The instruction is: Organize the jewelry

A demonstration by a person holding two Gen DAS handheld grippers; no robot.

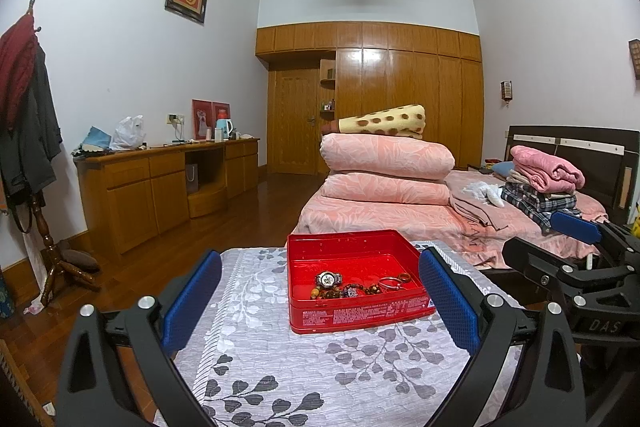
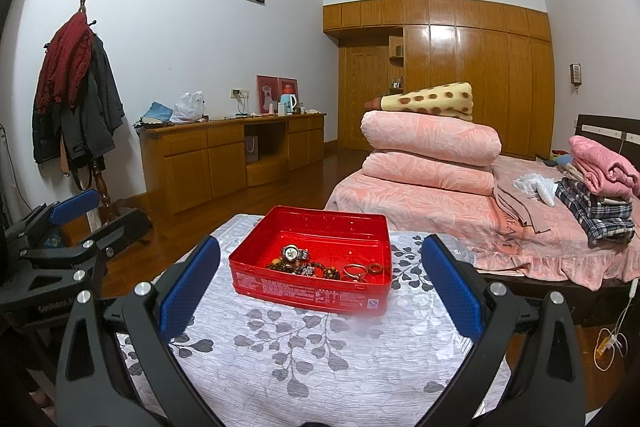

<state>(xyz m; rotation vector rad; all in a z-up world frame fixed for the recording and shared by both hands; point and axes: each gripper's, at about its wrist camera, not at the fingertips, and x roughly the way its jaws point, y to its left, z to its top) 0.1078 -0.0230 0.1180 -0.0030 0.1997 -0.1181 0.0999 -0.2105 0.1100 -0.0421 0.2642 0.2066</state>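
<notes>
Jewelry lies heaped in an open red tin [image 1: 352, 267] that sits on a tabletop [image 1: 280, 367] covered by a pale cloth printed with grey leaves. Inside the tin, a silver wristwatch [image 1: 329, 279] rests toward the back of the pile, a strand of brown beads [image 1: 332, 293] runs along the near wall, and a thin silver bangle [image 1: 390, 283] lies beside a small brown ring [image 1: 404, 277] at the tin's right end.

The left gripper [image 1: 320, 307] hovers over the near part of the tabletop with its jaws spread wide and holding nothing; the tin appears between its blue pads [image 1: 192, 301]. The right gripper [image 2: 320, 291] hangs at a similar height just beside it, jaws likewise wide apart and empty, with the tin framed ahead of them.

Behind the tabletop stands a bed [image 1: 400, 223] stacked with folded pink quilts [image 1: 386, 167] and a spotted yellow blanket [image 1: 384, 123].
</notes>
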